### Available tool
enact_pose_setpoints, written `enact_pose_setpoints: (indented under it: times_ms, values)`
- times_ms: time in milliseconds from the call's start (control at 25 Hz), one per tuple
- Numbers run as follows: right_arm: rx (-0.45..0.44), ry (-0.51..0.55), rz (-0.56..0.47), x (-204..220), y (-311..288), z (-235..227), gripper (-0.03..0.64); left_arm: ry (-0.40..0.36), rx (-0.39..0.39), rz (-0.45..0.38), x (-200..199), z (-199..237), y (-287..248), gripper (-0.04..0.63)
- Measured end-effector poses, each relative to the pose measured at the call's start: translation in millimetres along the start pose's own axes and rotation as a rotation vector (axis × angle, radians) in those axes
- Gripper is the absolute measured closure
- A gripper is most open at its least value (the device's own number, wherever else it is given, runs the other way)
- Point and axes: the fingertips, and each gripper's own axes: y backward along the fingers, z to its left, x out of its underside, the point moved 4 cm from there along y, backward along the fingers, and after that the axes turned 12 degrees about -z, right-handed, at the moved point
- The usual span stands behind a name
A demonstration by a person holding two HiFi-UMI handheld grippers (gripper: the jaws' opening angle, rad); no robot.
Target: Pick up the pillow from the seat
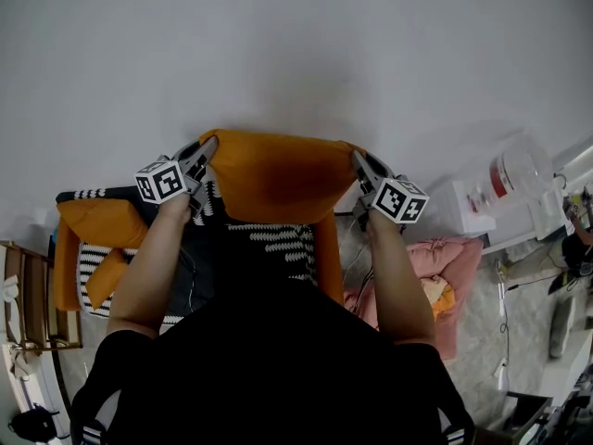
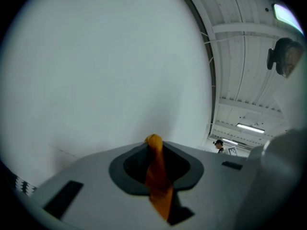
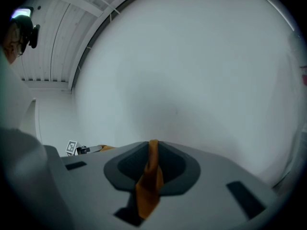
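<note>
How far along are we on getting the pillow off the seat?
Done: both top corners are gripped, and the orange pillow hangs stretched between the grippers, apparently lifted above the striped seat.
In hand: the left gripper and right gripper are each shut on a pinch of orange fabric.
Left: little, beyond carrying it clear. A second orange cushion lies further left.

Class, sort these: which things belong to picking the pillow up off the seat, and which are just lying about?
Job: orange pillow, left gripper, right gripper, striped seat.
Lying about: second orange cushion, pink cloth, wooden shelf.
</note>
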Motion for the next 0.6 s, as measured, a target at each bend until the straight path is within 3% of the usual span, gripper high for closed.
enact_pose_setpoints:
  times_ms: [600]
  values:
    - [0.011, -0.018, -0.001, 7.5, 11.1, -0.9, 0.560, 0.005, 0.002, 0.011, 7.2, -4.6, 7.1, 0.537]
